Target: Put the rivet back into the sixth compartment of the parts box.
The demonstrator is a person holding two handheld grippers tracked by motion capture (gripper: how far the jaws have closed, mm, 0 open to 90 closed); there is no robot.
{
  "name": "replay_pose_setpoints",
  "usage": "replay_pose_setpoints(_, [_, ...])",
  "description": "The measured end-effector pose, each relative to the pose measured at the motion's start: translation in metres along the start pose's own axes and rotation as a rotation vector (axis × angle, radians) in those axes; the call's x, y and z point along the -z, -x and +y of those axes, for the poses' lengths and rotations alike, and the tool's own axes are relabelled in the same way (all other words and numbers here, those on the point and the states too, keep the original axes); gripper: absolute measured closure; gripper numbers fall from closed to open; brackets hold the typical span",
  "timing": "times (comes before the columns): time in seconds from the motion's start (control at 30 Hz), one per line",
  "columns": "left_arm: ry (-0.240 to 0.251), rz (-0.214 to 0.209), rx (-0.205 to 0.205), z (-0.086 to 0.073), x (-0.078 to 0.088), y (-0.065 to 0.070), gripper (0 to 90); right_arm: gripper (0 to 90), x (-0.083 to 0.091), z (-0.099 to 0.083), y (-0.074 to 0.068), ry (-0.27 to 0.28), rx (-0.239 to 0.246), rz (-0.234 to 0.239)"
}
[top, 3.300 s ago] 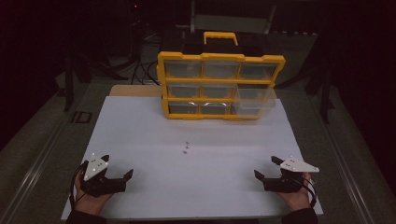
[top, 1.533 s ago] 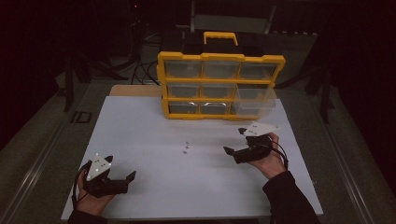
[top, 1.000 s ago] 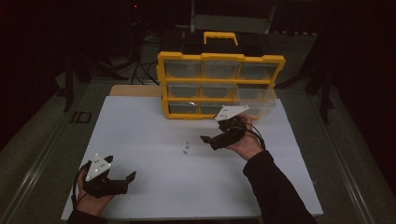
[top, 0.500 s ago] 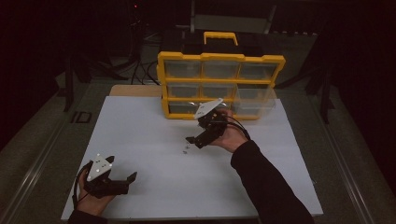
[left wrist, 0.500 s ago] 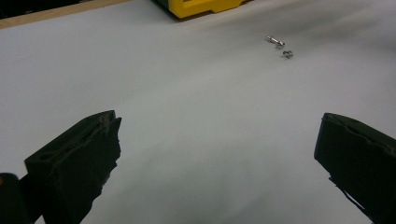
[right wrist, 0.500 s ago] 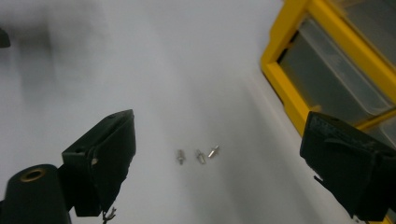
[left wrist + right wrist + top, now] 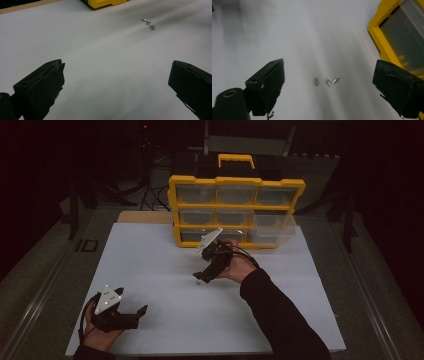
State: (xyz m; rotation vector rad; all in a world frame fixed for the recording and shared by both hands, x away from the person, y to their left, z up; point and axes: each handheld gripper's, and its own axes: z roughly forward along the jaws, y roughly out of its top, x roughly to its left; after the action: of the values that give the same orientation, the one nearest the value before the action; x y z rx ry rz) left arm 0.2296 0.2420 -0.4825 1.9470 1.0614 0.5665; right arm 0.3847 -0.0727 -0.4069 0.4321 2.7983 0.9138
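Three small metal screws point(image 7: 327, 81) lie close together on the white table top point(image 7: 150, 260), in front of a yellow organizer box point(image 7: 235, 210) with clear drawers. My right gripper point(image 7: 202, 276) hangs just above them, tilted down and to the left. Its jaws stand wide open in the right gripper view point(image 7: 329, 72), with the screws between and beyond them. The left gripper point(image 7: 140, 316) rests at the front left of the table, open and holding nothing. In the left gripper view point(image 7: 117, 70) the screws point(image 7: 145, 19) lie far off.
The organizer's bottom right clear drawer point(image 7: 272, 227) sticks out forward. A yellow corner of the box point(image 7: 384, 37) is at the right of the right gripper view. Dark stands and cables crowd the space behind the table.
The right gripper has travelled from the front right corner to the table's middle, ending over the screws. The left gripper has stayed in place.
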Motion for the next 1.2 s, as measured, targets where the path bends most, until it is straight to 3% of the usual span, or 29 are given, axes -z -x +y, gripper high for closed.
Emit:
replay_pose_setpoints(0.2, [0.003, -0.005, -0.002, 0.000, 0.000, 0.001, 1.0, 12.1, -0.015, -0.004, -0.005, -0.029, 0.013, 0.020])
replay_pose_setpoints(0.7, [-0.002, -0.012, -0.007, 0.000, -0.001, 0.001, 1.0, 17.0, -0.068, -0.021, -0.014, -0.144, -0.024, 0.089])
replay_pose_setpoints(1.2, [-0.005, -0.018, -0.015, 0.000, -0.002, 0.002, 1.0, 45.7, -0.085, -0.022, -0.010, -0.247, -0.042, 0.105])
